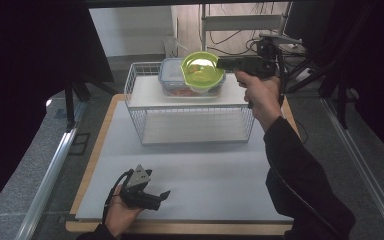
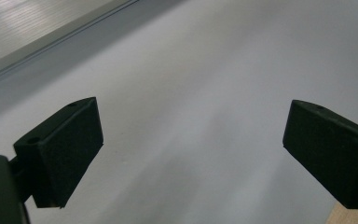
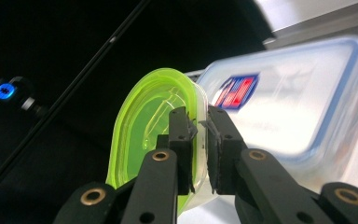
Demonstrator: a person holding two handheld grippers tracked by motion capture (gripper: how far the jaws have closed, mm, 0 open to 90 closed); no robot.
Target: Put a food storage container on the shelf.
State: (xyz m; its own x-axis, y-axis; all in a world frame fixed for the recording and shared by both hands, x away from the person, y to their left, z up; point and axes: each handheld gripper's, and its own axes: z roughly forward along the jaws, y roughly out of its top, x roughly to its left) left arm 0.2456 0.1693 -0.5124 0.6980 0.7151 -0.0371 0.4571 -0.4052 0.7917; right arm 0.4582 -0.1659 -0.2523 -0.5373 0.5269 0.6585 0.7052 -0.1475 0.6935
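Right hand-held gripper (image 3: pixel 198 140) clamped on green lid (image 3: pixel 151 135) rim — box (image 3: pixel 298 107) blurred | left hand-held gripper (image 2: pixel 191 149) apart

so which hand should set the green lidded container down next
Right: its tongs are clamped on the green container, held over the wire rack. The left tongs sit open near the table's front edge.

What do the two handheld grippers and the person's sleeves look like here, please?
Both grippers are black. The left gripper carries a grey three-cornered plate on top and trails a black cable; its jaws end in blocky black pads. The right gripper has slim black linkage arms with brass-coloured pivot rings. The person wears dark long sleeves.
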